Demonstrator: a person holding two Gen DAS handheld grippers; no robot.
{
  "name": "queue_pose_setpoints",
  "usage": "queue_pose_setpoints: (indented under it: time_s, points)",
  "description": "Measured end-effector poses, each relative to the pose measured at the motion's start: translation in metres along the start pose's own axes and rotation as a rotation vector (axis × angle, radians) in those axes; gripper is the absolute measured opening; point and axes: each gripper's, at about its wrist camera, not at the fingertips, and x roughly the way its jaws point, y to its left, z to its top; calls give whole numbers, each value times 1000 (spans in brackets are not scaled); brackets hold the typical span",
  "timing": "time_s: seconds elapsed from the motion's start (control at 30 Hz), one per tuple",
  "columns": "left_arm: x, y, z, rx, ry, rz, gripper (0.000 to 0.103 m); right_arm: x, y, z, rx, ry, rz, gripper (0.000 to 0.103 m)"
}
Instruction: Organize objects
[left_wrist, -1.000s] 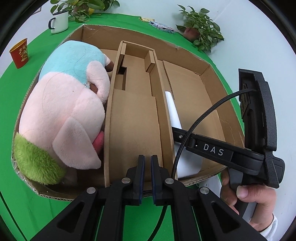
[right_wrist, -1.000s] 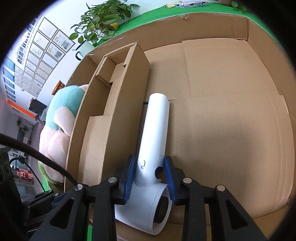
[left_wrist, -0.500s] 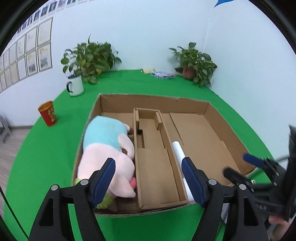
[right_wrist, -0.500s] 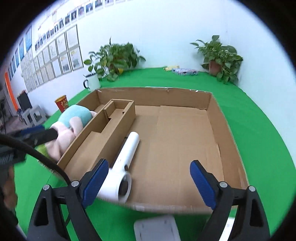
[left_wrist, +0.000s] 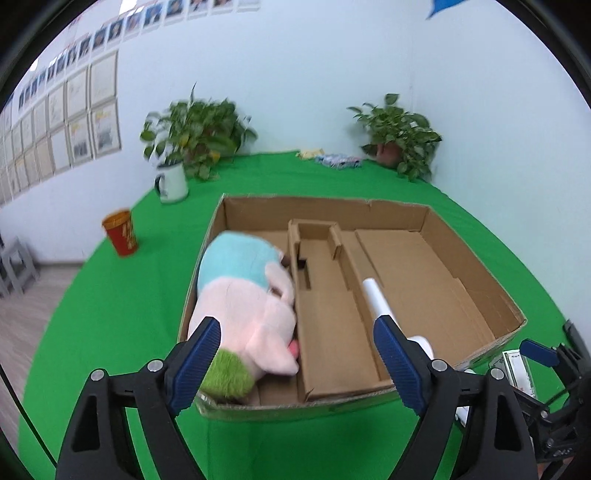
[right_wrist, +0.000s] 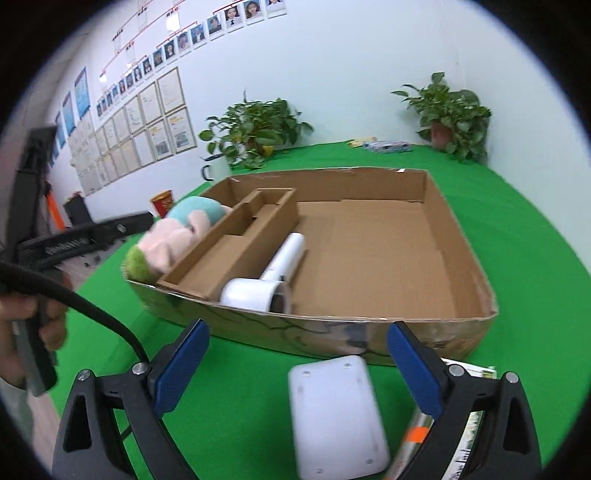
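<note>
We see the white hair dryer (right_wrist: 271, 278) lying in the cardboard box (right_wrist: 458, 236), against its inner divider (right_wrist: 236, 251); the plush toy (left_wrist: 243, 306) fills the box's far-side compartment. Our left gripper (left_wrist: 297, 363) and right gripper (right_wrist: 297, 365) hover outside the box, jaws opening, nothing between them.

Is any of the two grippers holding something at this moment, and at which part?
Nothing is held. The left gripper and right gripper are both opening with empty jaws; the white hair dryer lies free in the box.
</note>
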Motion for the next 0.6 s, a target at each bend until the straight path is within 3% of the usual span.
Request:
queue_pose_setpoints:
  time_s: [0.13,0.2,0.3,0.37,0.43,0.5,0.6]
  points:
    - [17,13,-4,-44,97,-16,80,6,16,20,-1,16,32,97]
    - [29,19,-5,-68,146,-60,62,19,22,32,8,63,4,97]
    - [48,21,-7,-88,217,-113,45,42,31,48,33,126,44,97]
    - [55,18,-9,-75,235,-119,40,59,36,53,41,164,51,95]
    - [57,15,-11,-53,247,-126,33,75,41,52,52,204,65,87]
    - [55,13,-12,-39,249,-126,29,89,41,50,75,248,72,62]
    - [53,12,-13,-23,249,-122,26,102,42,47,87,286,81,45]
